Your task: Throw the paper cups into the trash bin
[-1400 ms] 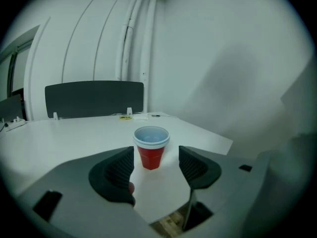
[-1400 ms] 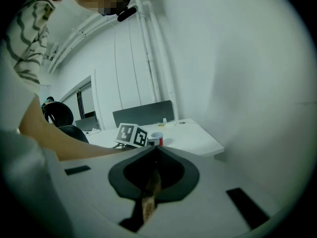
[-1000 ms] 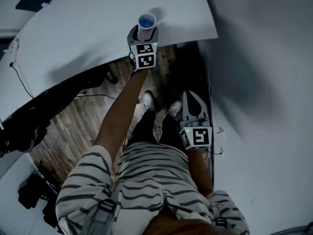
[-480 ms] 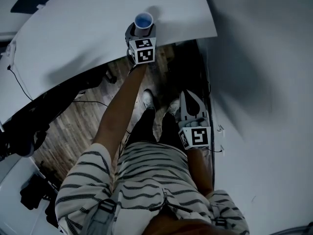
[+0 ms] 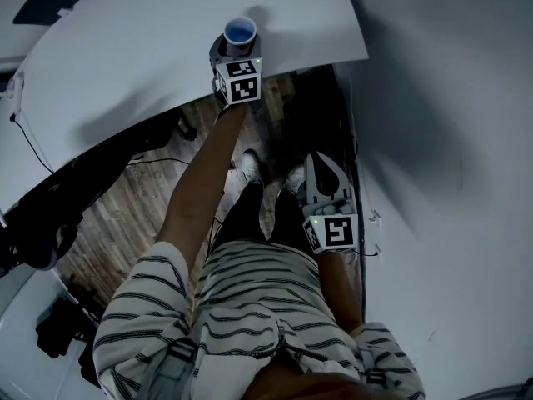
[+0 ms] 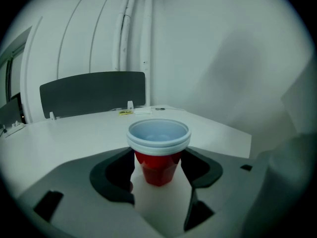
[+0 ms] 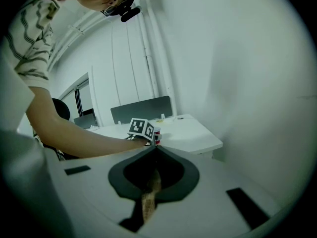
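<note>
— While the person leans over the white table [image 5: 150, 48], where does the paper cup [image 6: 158, 145] sit?

— Upright between the jaws of the left tool [image 6: 158, 175]. It is a red cup with a white rolled rim and a pale blue inside. The jaws are closed against its lower sides, so the tool grips it.

— And where is that over the table?

— At the near edge, close to the right-hand corner. In the head view the cup shows just beyond the left tool's marker cube [image 5: 239, 80], and the person's left arm stretches out to it.

— Is the cup standing on the table top or lifted off it?

— I cannot tell; the left gripper view shows only white surface beneath its base.

— What about the right tool [image 7: 152, 151]?

— Its jaws are pressed together, the tips meeting, with nothing between them. It hangs low at the person's right side, near the wall [image 5: 450, 140] and above the wooden floor [image 5: 125, 207], well apart from the cup.

— Anything else on the table?

— At the far side stands a dark partition panel [image 6: 94, 93], with a few small items in front of it, too small to name.
</note>
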